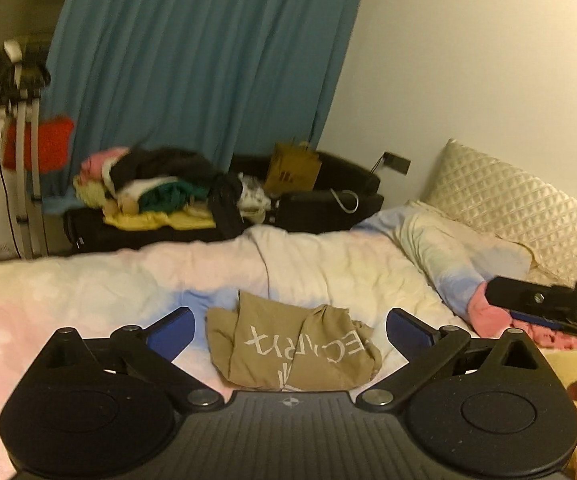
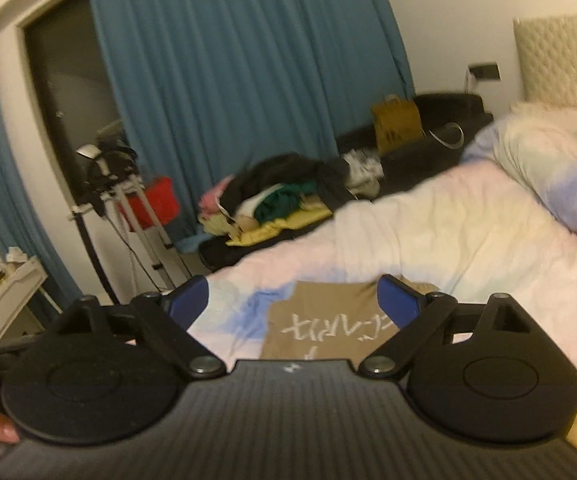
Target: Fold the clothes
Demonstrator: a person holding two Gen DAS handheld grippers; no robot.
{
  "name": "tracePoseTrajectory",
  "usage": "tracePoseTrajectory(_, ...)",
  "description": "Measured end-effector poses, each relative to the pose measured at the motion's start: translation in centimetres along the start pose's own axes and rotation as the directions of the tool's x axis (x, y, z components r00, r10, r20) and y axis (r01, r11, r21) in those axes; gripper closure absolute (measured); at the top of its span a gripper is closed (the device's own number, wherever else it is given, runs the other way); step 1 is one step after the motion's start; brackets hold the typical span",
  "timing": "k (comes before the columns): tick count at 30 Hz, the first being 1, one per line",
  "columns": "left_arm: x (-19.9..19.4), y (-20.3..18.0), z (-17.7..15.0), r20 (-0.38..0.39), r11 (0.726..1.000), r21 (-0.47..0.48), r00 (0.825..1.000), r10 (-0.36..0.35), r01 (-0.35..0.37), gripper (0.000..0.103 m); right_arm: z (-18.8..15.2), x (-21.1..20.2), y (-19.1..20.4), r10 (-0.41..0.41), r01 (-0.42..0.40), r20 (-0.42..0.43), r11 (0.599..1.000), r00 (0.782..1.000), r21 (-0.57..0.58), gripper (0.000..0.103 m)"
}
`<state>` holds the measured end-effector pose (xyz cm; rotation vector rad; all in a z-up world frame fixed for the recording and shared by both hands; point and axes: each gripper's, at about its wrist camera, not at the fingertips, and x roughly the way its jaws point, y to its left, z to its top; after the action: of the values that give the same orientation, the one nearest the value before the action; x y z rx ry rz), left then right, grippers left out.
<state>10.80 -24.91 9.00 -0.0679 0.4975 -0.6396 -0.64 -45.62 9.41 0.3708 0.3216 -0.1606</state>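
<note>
1. You are holding the left gripper [image 1: 290, 330] with its blue fingers [image 1: 172, 330] spread wide and pinching nothing. The tan shirt [image 1: 288, 346] is lying in the lower centre of the left wrist view, between and beyond the fingertips, crumpled, with white lettering facing up.

2. You are holding the right gripper [image 2: 292, 302] spread wide too, and it is gripping nothing. In the right wrist view the tan shirt [image 2: 320, 320] is sitting at lower centre on the pastel bedspread [image 2: 408, 232], its right part passing behind the right blue finger [image 2: 398, 300]. I cannot tell whether that finger is touching the cloth.

3. The shirt is looking bunched instead of flat, so a fold started from here is likely to trap wrinkles. Judging by the heaped right side in the left wrist view, closing on it could catch several layers at once and drag the whole shirt.

4. The bedspread is soft and rumpled. If you are pressing down to pinch an edge, you are risking grabbing the bedspread along with the shirt.

5. Both views are blurred, so the shirt's edges are hard to find; a hasty pinch could miss the hem.

6. The pile of clothes [image 1: 156, 188], at centre left of the left wrist view, is lying well apart from the shirt.
</note>
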Motion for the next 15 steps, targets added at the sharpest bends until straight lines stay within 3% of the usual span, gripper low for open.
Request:
tracePoseTrajectory(8, -9.0, -1.7, -2.4, 0.097, 0.999, 0.032, 0.995, 0.02, -0.023, 0.0, -4.3, -4.4, 2.5, 0.008, -0.006, 0.044, 0.999, 0.999, -0.036, 0.01)
tracePoseTrajectory(15, -11.9, -1.9, -5.6, 0.134, 0.997, 0.05, 0.989, 0.058, -0.065, 0.0, -8.8, -5.2, 3.4, -0.031, 0.034, 0.064, 0.998, 0.997, -0.054, 0.01)
